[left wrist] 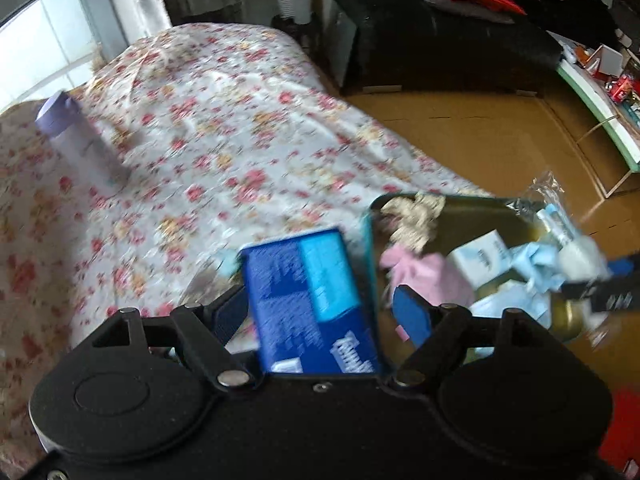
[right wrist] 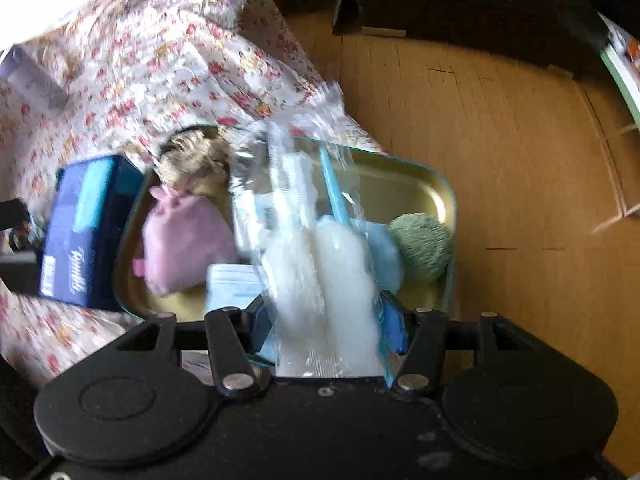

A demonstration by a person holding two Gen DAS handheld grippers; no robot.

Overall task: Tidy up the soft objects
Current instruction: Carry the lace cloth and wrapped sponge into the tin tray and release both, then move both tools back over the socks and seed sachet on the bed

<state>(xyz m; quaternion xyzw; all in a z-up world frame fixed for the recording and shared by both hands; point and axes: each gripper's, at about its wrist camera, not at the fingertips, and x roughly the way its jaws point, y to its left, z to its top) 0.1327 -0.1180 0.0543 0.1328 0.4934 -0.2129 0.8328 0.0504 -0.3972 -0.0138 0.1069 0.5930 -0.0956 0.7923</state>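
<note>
My left gripper (left wrist: 320,312) is shut on a blue tissue pack (left wrist: 312,300), held over the floral bed beside a teal-rimmed tray (left wrist: 472,200). The pack also shows in the right wrist view (right wrist: 84,232), at the tray's left edge. My right gripper (right wrist: 332,324) is shut on a clear plastic bag of white fluffy stuff (right wrist: 324,272) over the tray (right wrist: 400,184). In the tray lie a pink pouch (right wrist: 184,244), a tan fuzzy toy (right wrist: 196,160), a pale blue puff (right wrist: 384,252), a green puff (right wrist: 420,248) and a white box (left wrist: 480,256).
A floral bedspread (left wrist: 224,136) covers the bed. A purple cylinder (left wrist: 76,136) lies on it at far left. Wooden floor (right wrist: 520,160) lies to the right, with a dark sofa (left wrist: 440,40) and a cluttered green-edged table (left wrist: 600,96) beyond.
</note>
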